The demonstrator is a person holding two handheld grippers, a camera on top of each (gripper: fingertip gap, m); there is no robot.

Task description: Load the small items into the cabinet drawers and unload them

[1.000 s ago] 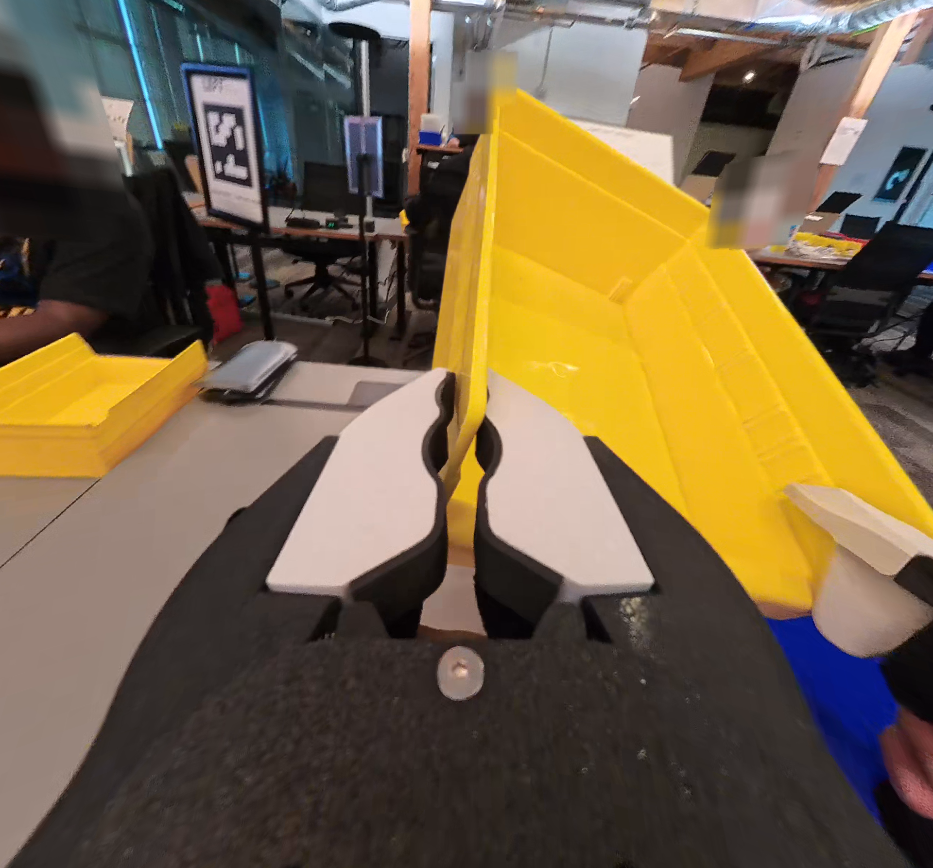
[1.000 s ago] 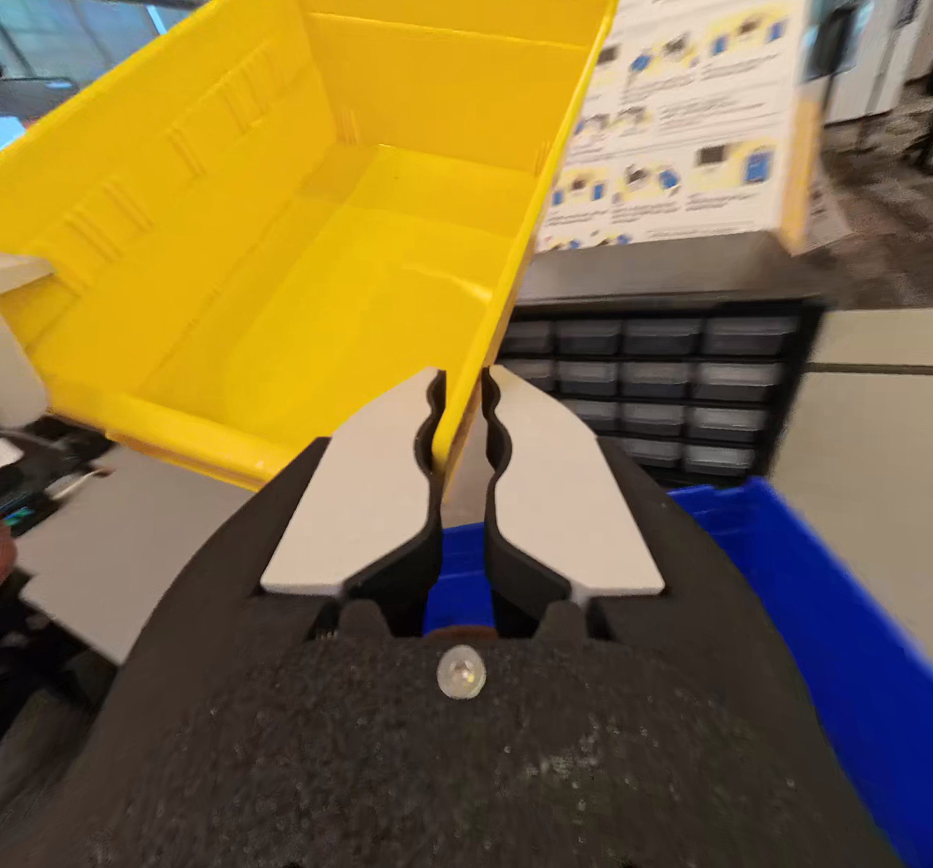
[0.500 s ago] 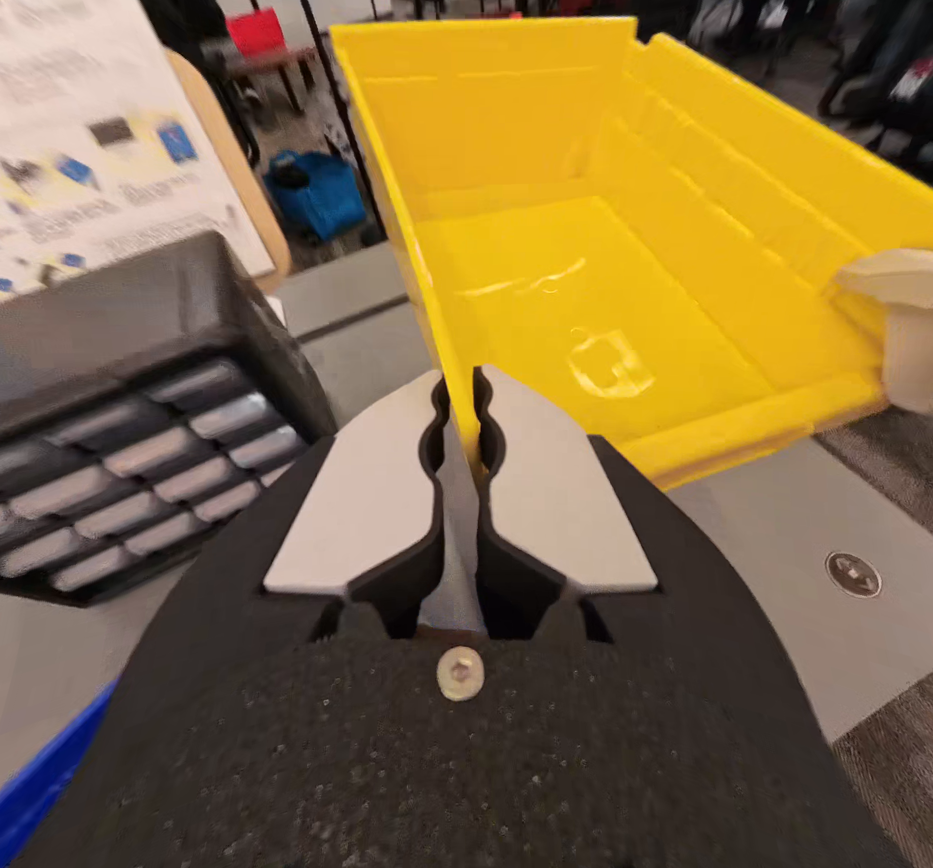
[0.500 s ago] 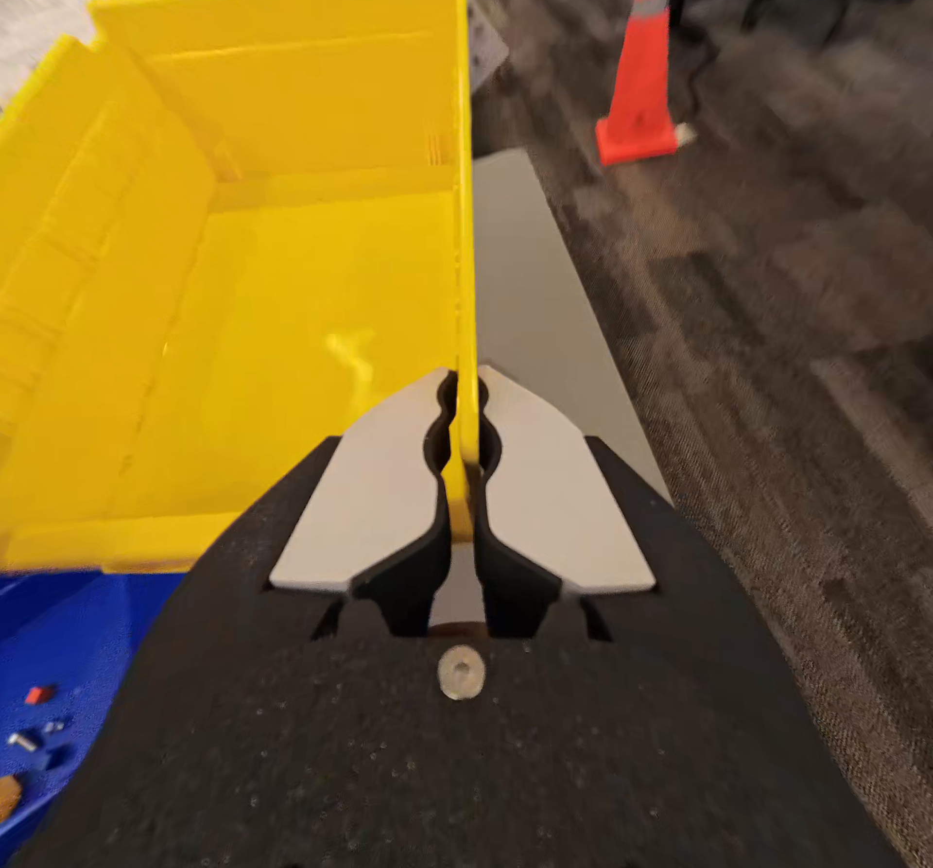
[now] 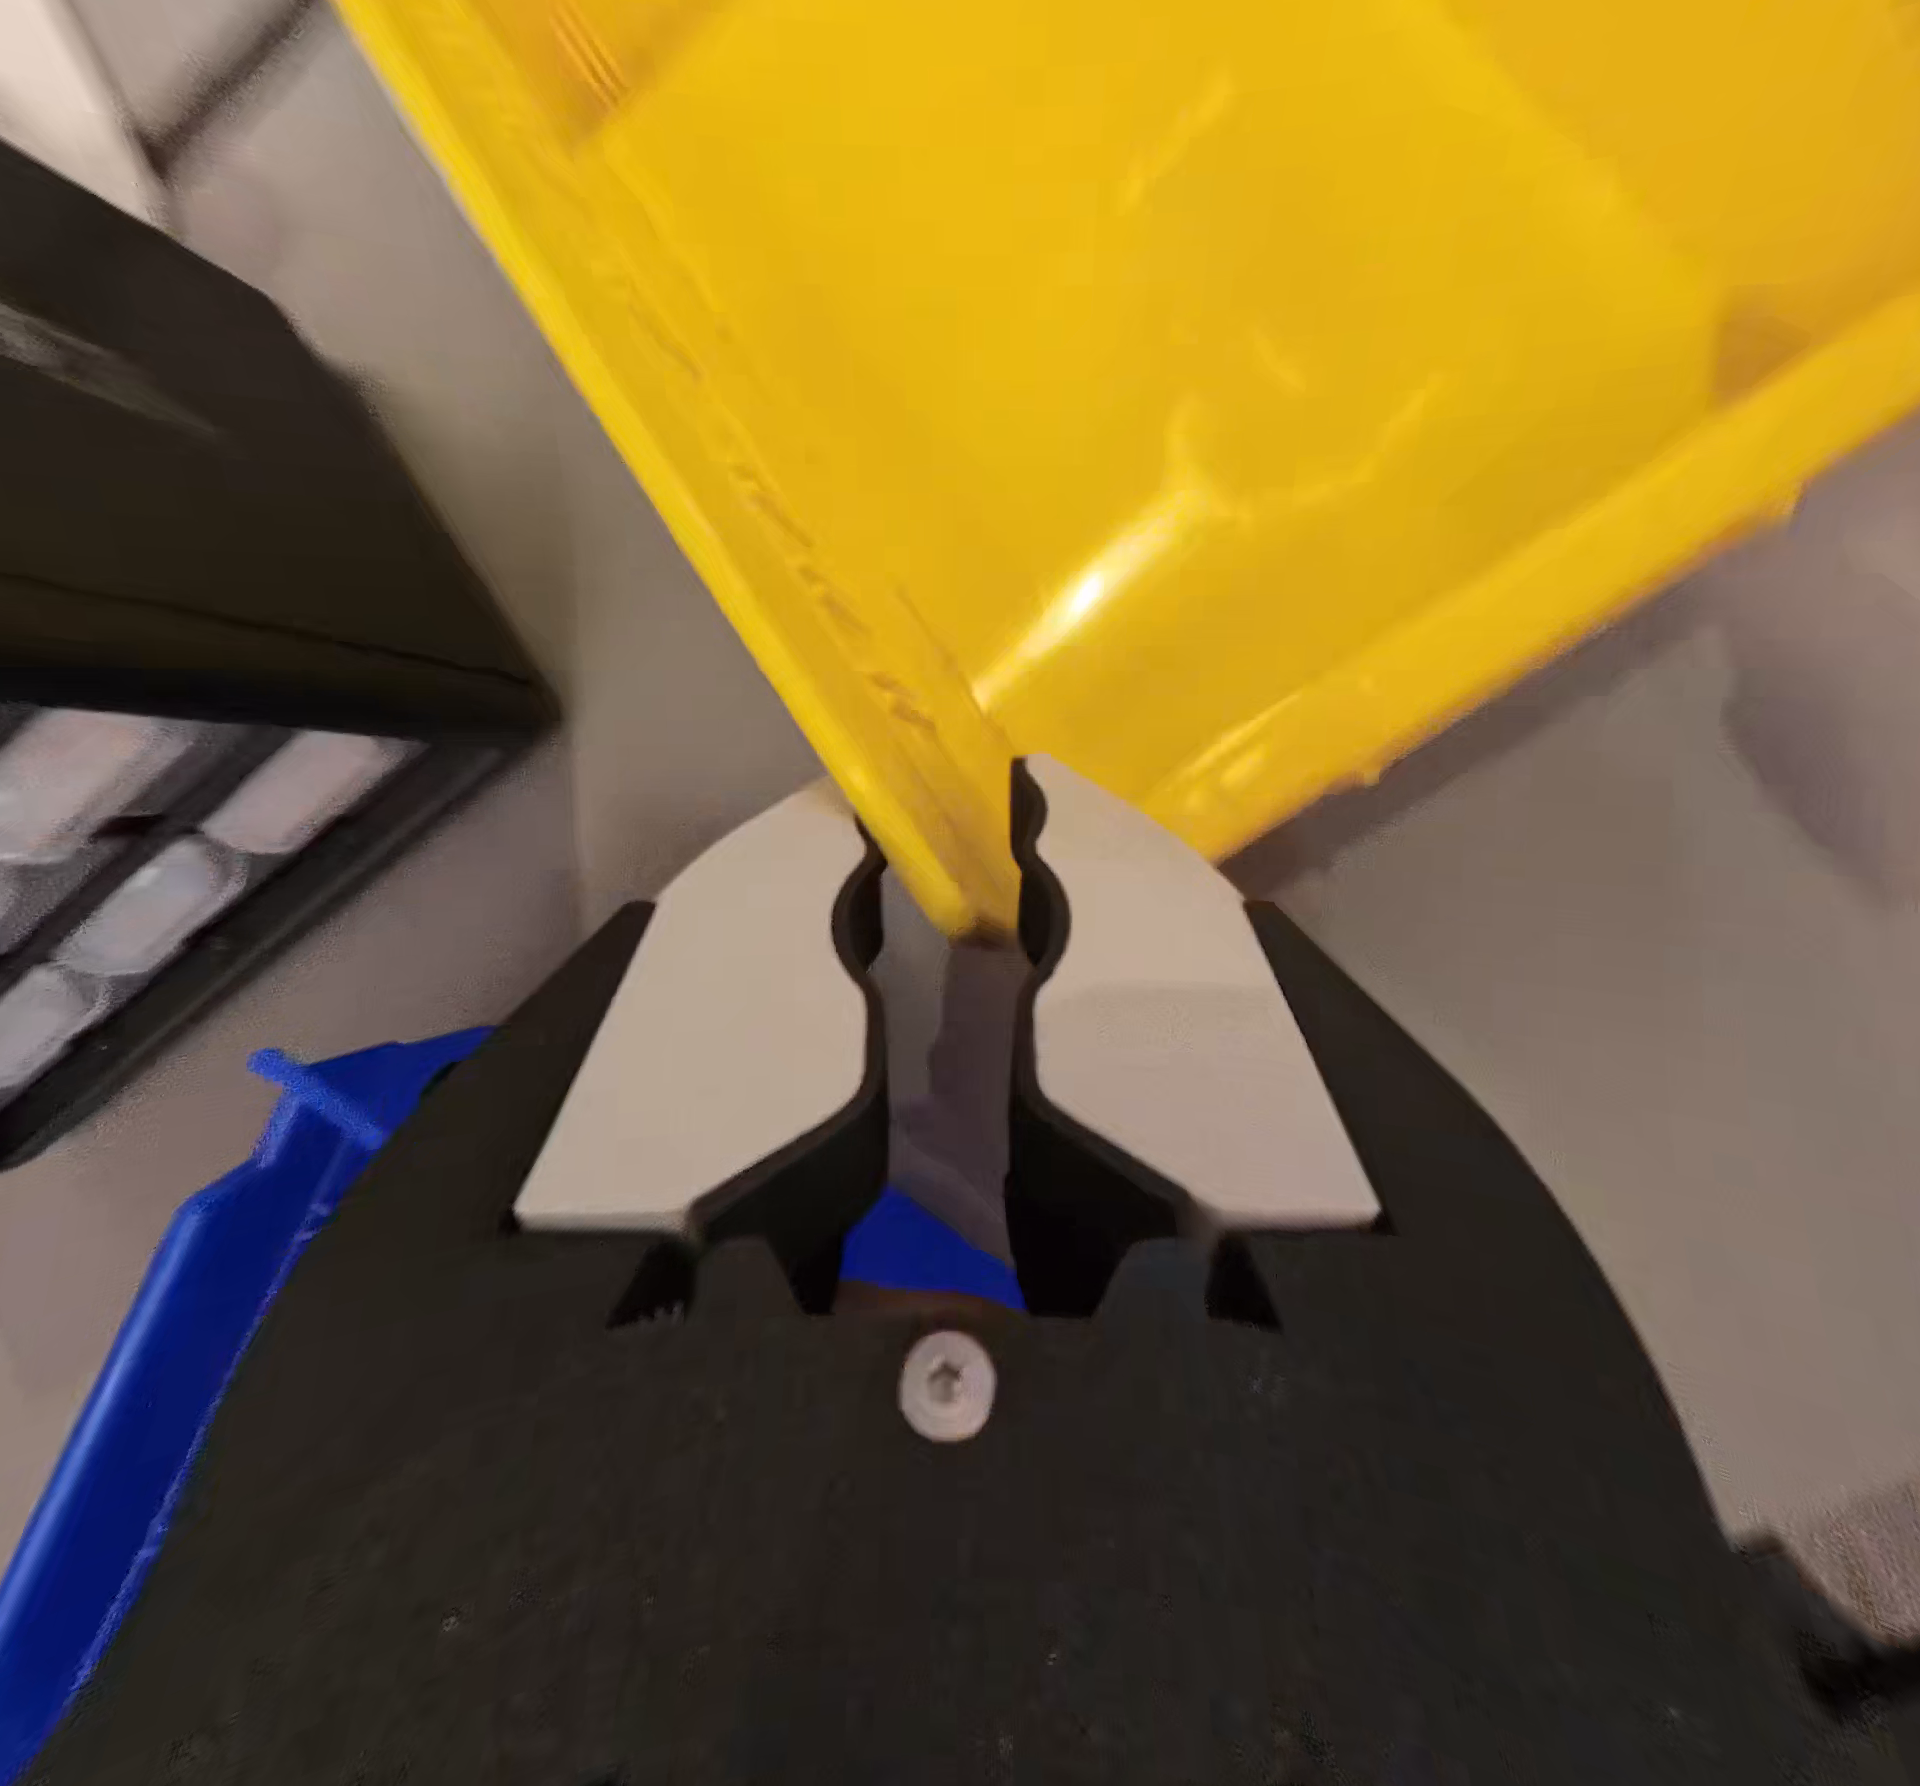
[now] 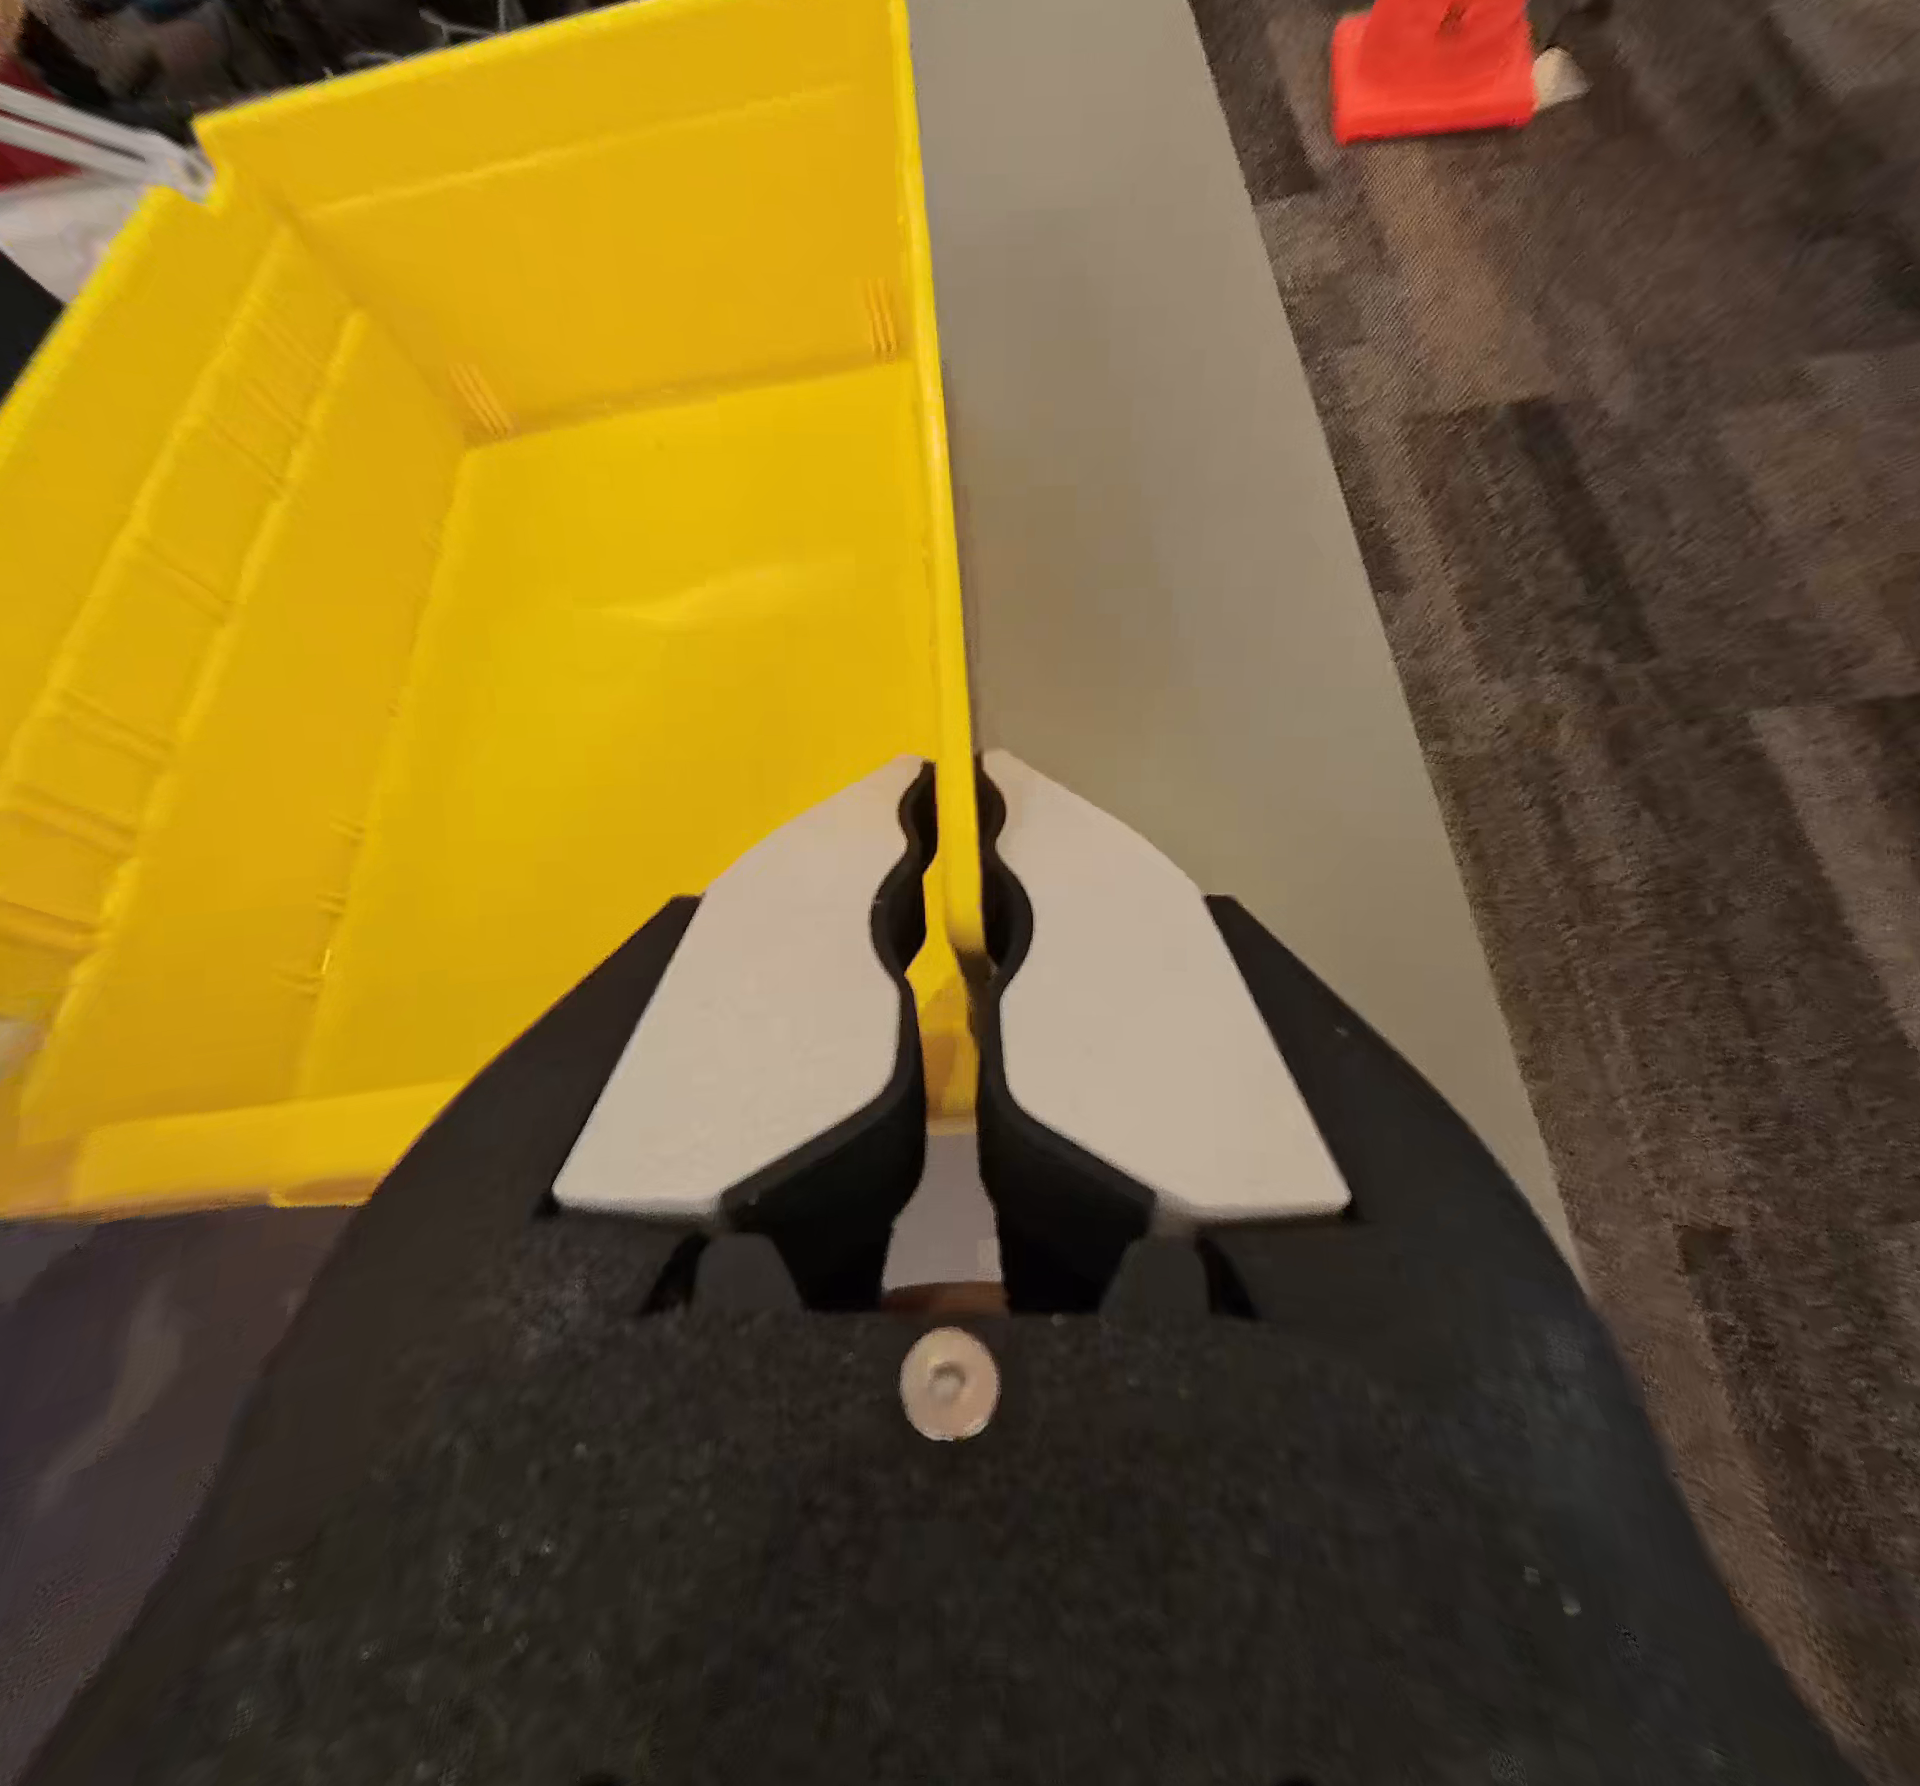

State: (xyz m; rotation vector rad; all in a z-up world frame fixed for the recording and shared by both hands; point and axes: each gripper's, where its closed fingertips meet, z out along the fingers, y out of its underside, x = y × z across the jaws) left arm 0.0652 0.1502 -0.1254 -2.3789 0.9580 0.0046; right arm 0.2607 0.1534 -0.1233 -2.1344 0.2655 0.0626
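An empty yellow bin [image 5: 1143, 282] fills the upper part of the left wrist view. It also shows in the right wrist view [image 6: 623, 593], low over the grey table [image 6: 1122, 489]. My right gripper [image 6: 956, 780] is shut on the bin's right side wall. My left gripper [image 5: 940, 822] has its jaws parted. The bin's left wall corner stands askew between them, with a gap at the left pad [image 5: 852, 915]. The black drawer cabinet [image 5: 208, 541] is at the left of the left wrist view.
A blue bin [image 5: 208, 1321] lies under and left of my left gripper. An orange traffic cone [image 6: 1444, 22] stands on the carpet beyond the table's right edge. Chairs and clutter stand behind the table's far end. Tip to tip, the grippers are about 20 cm apart.
The yellow bin came down from a steep tilt over the blue bin to level, near the table. My left jaws have parted from its wall, which now sits skewed. My right grip stays on.
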